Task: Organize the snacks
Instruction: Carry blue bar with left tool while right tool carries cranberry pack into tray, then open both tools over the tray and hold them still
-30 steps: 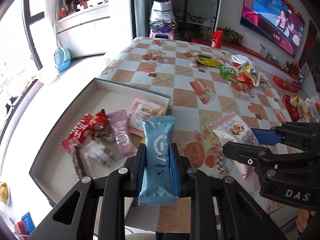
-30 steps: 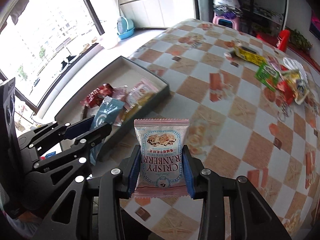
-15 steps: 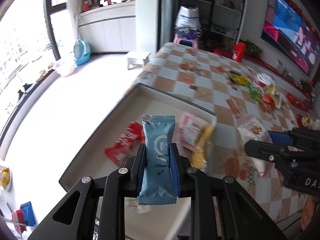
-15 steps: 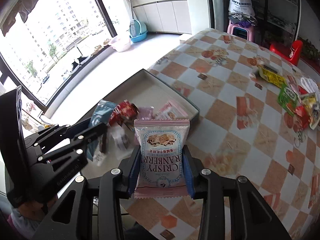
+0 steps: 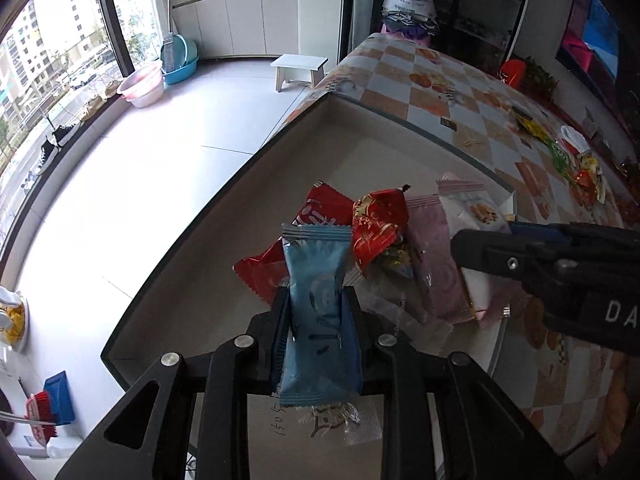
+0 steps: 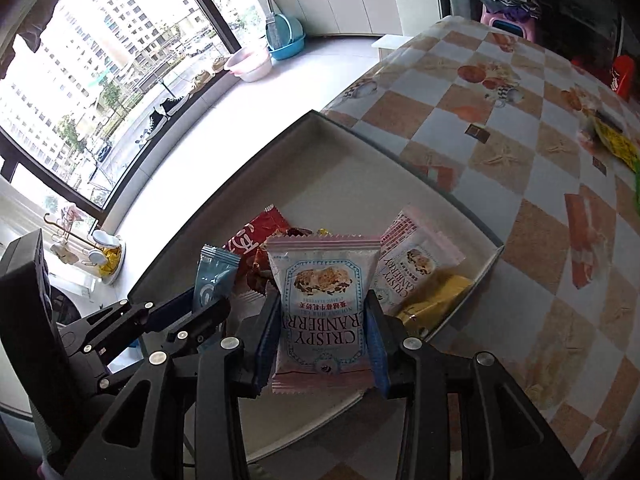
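Observation:
My left gripper [image 5: 316, 296] hangs over the near part of the grey tray [image 5: 224, 208]. A blue snack packet [image 5: 316, 272] stands upright between its pads. The jaws are opening, with the pads still touching the packet. My right gripper [image 6: 324, 304] is over the same tray [image 6: 224, 200], just right of the left gripper [image 6: 200, 304]. It has a pink-and-white cranberry crisp packet [image 6: 324, 280] between its pads, and its jaws are opening too. In the tray lie red packets [image 5: 376, 224], a pink packet [image 5: 436, 264], a second cranberry packet [image 6: 416, 256] and a yellow one [image 6: 436, 296].
The tray sits at the left edge of a table with a checkered cloth [image 6: 520, 160], and bare floor lies beyond it. More loose snacks [image 5: 568, 160] lie far right on the table. A white stool [image 5: 300, 68] and plastic basins [image 5: 180, 56] stand on the floor.
Both grippers have swung left from above the table to above the tray and come lower, each still carrying its packet. The left jaws stand slightly wider than before.

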`<state>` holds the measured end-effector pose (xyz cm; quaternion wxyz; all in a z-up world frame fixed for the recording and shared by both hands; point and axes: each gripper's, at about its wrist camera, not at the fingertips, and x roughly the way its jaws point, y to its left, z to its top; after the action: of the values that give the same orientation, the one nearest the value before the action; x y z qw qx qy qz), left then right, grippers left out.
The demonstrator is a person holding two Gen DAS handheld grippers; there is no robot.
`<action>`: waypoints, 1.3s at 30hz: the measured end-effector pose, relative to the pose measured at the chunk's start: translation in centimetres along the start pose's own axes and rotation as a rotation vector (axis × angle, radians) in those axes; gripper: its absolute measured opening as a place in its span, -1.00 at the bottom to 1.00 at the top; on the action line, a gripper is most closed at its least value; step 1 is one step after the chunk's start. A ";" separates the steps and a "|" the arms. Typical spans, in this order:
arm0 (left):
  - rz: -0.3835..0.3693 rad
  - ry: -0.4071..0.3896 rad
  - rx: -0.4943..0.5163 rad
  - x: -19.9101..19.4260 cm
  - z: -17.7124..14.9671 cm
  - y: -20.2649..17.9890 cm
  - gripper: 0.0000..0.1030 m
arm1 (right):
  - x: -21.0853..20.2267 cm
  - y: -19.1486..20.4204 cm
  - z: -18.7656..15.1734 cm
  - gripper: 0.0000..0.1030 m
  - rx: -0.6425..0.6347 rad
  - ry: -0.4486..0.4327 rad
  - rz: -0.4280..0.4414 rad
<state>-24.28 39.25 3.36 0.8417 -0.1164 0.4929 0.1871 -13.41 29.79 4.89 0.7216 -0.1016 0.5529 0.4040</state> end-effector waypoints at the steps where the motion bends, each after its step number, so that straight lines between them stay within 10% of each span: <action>1: -0.001 -0.005 0.003 -0.1 0.0 0.0 -0.08 | 0.2 -0.1 -0.1 -0.13 -0.006 0.007 -0.018; 3: -0.004 -0.045 0.002 -0.7 -0.3 0.0 0.62 | -0.1 -0.3 -0.2 0.12 -0.009 0.006 -0.053; 4: -0.005 -0.062 0.003 -1.1 -0.3 0.1 0.62 | -0.7 -0.6 -0.4 0.69 -0.008 -0.011 -0.077; 6: -0.025 -0.089 0.008 -1.8 -0.4 0.0 0.62 | -2.3 -1.4 -0.7 1.00 0.006 -0.066 -0.113; 19: -0.082 -0.156 -0.020 -4.0 -1.5 -0.6 0.77 | 0.2 -4.9 -6.5 1.00 0.087 0.074 -0.234; 39: 0.019 -0.075 0.051 -2.2 -2.1 -3.7 0.77 | 0.8 -12.4 -2.3 1.00 0.077 0.009 -0.505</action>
<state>-25.29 34.67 4.33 0.8605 -0.0833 0.4665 0.1867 -6.43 20.72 -0.38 0.8006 -0.2107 0.5280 0.1894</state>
